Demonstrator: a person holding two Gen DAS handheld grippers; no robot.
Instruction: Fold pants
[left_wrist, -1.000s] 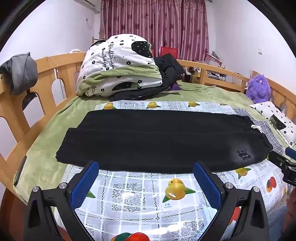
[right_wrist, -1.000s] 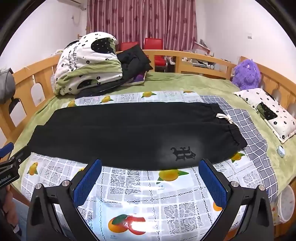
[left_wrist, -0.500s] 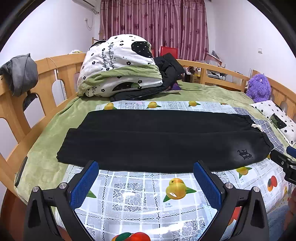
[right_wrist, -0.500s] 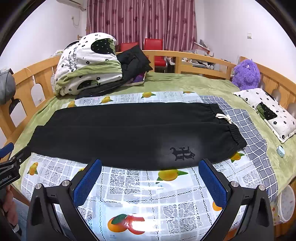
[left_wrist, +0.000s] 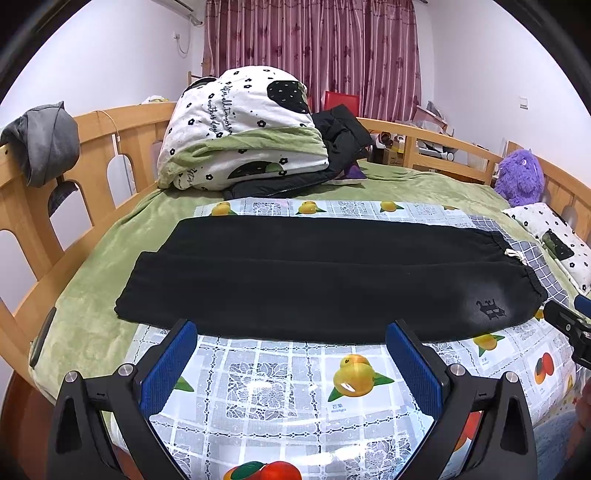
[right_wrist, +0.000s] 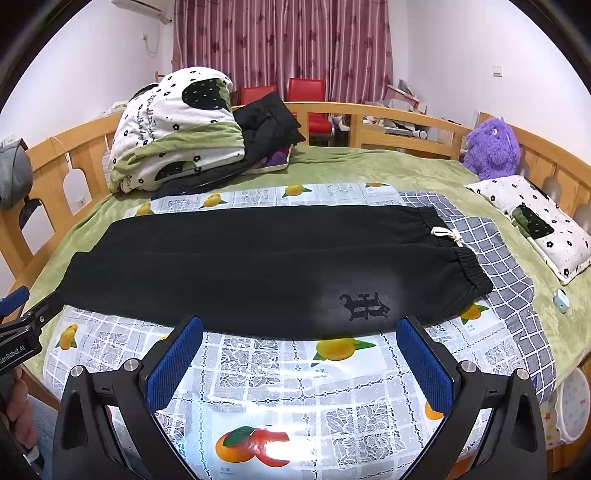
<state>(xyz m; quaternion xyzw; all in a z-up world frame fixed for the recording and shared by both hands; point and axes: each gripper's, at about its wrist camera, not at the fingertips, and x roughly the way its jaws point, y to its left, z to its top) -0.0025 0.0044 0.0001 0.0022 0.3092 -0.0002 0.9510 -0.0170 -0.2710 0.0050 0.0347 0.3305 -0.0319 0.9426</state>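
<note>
Little has moved since a second ago: both views have crept slightly nearer the bed, and the black fleece pants (left_wrist: 325, 280) lie as before, folded lengthwise and flat across the glossy fruit-print plastic cloth (left_wrist: 280, 376), waistband with its white drawstring (right_wrist: 448, 235) toward the right, leg ends toward the left. Left gripper (left_wrist: 291, 362) hovers just short of the pants' near edge, jaws spread wide and empty. Right gripper (right_wrist: 301, 360) hovers likewise near the embroidered black logo (right_wrist: 364, 305), jaws wide apart, holding nothing. Behind, the folded white flower-print quilt (left_wrist: 243, 129) and purple plush toy (right_wrist: 489, 146) sit unchanged on the green blanket (left_wrist: 92, 295).
</note>
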